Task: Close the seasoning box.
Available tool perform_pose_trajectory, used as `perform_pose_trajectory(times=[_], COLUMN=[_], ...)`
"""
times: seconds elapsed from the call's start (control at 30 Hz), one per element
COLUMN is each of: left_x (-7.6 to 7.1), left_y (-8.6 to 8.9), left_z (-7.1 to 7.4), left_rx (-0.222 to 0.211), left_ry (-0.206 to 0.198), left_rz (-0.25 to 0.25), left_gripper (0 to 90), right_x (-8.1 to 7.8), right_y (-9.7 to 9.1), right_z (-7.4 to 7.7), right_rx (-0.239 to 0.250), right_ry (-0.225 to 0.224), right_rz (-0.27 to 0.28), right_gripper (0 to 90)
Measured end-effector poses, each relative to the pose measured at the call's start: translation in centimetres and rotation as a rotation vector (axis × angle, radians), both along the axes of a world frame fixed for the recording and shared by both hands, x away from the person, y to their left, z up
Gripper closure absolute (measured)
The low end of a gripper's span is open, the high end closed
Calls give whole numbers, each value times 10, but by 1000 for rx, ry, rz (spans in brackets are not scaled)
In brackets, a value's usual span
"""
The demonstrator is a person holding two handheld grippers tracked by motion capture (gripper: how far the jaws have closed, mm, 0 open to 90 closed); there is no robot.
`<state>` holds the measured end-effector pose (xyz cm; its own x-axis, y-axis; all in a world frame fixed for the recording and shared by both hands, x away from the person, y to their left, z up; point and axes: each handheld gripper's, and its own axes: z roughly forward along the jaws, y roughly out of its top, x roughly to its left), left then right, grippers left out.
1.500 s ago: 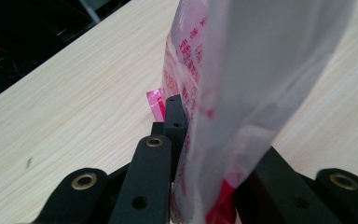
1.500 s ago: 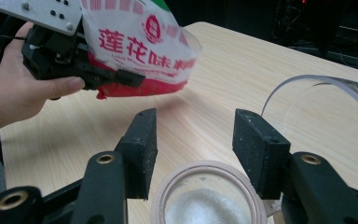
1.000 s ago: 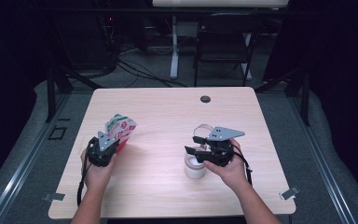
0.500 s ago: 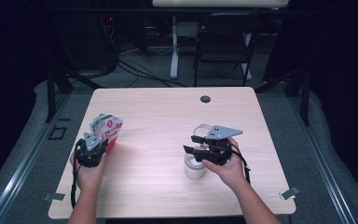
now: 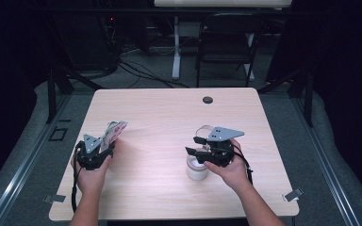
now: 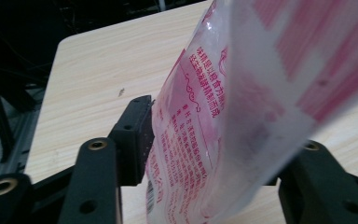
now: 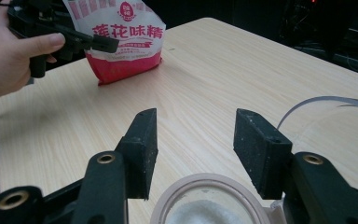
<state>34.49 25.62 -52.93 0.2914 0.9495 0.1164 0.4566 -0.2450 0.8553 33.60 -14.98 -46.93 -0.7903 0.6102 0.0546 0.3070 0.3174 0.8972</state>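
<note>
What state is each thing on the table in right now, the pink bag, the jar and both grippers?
Pink bag: upright on the table, between the left gripper's jaws, not pinched.
Jar: open, lid off, white powder inside, standing upright.
Left gripper: jaws have just been opening, now apart around the bag.
Right gripper: open, jaws above the jar's rim, holding nothing.
Table: bare wood, small dark cap at the far edge.
</note>
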Motion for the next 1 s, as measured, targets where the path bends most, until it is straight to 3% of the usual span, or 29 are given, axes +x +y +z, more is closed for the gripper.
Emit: perform_pose_trajectory(times=[0.2,0.5,0.67,1.0], left_x=[0,0,-2,-6], left_y=[0,-1,-2,-10], left_z=[0,0,2,7], left_rx=[-26,-36,-45,-53], left_ry=[11,13,8,-8], left_rz=[-1,-3,-3,-32], left_gripper=[451,444,440,425], right_x=[-2,-1,-1,1], right_y=[2,1,0,-2], right_z=[1,1,0,1], right_rx=[-44,-36,-8,-27], right_ry=[-14,-2,13,8], right_rz=[-22,-22,-20,-29], right_gripper=[466,458,453,455])
